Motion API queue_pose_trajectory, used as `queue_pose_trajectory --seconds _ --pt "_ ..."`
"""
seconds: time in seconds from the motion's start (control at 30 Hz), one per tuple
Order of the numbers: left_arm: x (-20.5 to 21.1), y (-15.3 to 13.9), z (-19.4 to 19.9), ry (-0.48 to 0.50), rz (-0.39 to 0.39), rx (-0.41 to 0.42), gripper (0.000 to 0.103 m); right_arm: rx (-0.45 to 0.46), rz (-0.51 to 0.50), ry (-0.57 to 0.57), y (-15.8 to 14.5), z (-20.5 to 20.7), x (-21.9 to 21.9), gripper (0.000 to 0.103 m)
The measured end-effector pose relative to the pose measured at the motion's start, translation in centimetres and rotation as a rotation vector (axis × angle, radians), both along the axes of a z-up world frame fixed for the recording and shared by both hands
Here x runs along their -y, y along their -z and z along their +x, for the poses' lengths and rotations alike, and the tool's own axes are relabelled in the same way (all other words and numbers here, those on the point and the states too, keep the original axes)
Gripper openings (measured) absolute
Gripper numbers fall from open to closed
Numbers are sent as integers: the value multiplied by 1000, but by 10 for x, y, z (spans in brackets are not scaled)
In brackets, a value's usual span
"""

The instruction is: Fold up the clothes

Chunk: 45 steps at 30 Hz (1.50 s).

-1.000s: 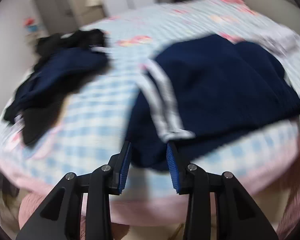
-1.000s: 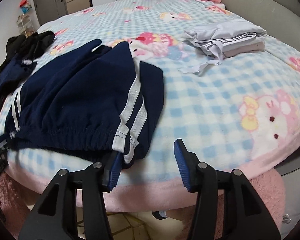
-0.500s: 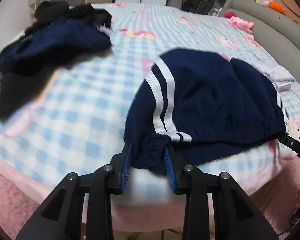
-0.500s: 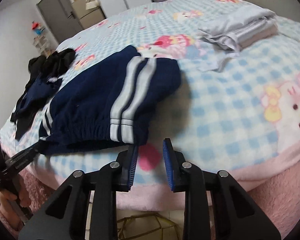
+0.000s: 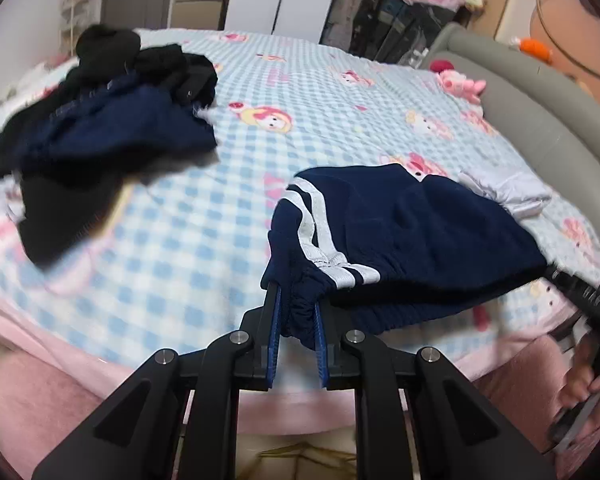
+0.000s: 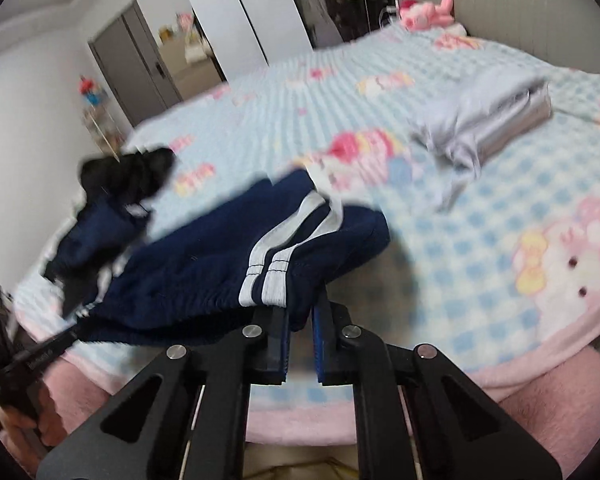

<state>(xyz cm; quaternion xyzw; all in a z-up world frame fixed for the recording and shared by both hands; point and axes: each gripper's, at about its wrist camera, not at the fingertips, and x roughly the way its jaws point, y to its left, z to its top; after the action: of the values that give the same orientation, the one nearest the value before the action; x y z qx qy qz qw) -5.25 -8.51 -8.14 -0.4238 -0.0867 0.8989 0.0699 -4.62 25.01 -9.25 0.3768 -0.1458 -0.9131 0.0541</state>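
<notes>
**Both grippers on the waistband of the navy shorts**

A heap of dark clothes (image 5: 100,120), black and navy, lies on the far left part of the bed (image 5: 172,248), well apart from what I hold. A folded pale grey garment (image 6: 496,116) sits on the right side of the checked blue blanket, with a loose strip trailing toward me. A pink plush toy (image 6: 428,12) rests at the far end near the grey headboard (image 5: 540,92). Nothing lies between my grippers and the shorts.

The navy shorts (image 5: 412,232), with two white stripes down each side, lie at the near edge of the bed, their gathered waistband toward me. My left gripper (image 5: 296,316) is nearly closed, its blue pads pressed on a bunched corner of the waistband just beside the left stripes. My right gripper (image 6: 300,320) is likewise narrowed to a slim gap at the other waistband corner, beside the right stripes; the fabric reaches down between its pads, though the view there is blurred. That corner hangs slightly off the blanket, casting a shadow beneath it. The rest of the shorts rests on the bed between the dark heap and the grey garment.
</notes>
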Motion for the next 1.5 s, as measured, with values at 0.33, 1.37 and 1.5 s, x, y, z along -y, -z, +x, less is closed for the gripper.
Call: queue_pose_trajectory --seconds 0.33,1.37,1.5 --pt "1 -138 -129 58 -153 -254 13 -166 211 -94 -105 -123 25 6" --pt "13 32 -10 126 -74 67 37 207 187 -57 70 -9 29 20" --pt "27 29 -6 122 -10 46 39 218 187 -54 72 4 35 26"
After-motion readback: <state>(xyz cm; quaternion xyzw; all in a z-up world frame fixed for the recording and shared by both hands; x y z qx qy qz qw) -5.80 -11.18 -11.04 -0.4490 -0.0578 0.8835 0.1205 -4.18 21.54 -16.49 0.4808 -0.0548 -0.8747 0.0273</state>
